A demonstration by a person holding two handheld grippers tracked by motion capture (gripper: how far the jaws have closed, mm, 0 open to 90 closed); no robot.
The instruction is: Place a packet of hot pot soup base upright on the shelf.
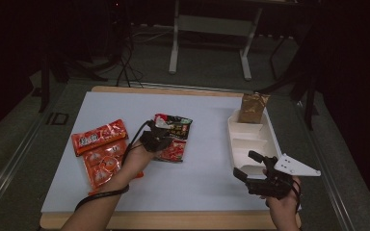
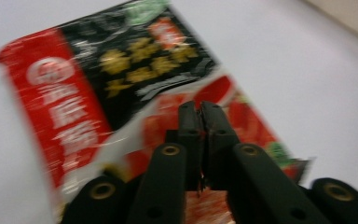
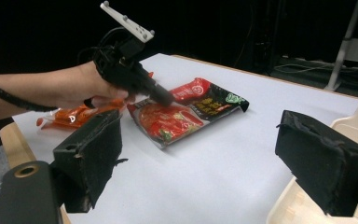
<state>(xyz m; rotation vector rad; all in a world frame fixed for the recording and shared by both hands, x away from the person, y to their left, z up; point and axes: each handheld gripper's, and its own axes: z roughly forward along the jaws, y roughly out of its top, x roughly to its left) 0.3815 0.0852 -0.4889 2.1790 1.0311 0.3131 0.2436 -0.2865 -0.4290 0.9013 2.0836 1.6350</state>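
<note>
The red-and-black packet (image 1: 173, 137) is lying flat on the table (image 1: 207, 168), right under the left gripper (image 1: 160, 138), whose jaws are sitting pressed together over the middle of it; can't tell if they're pinching any film. It's looking like a light, floppy, crinkly pouch with slick foil, so I'm guessing a flat face will slip and a sealed edge is the better place to grab. The right gripper (image 1: 250, 166) is hanging wide open beside the white tray (image 1: 248, 139), holding nothing, well off from the packet.
</note>
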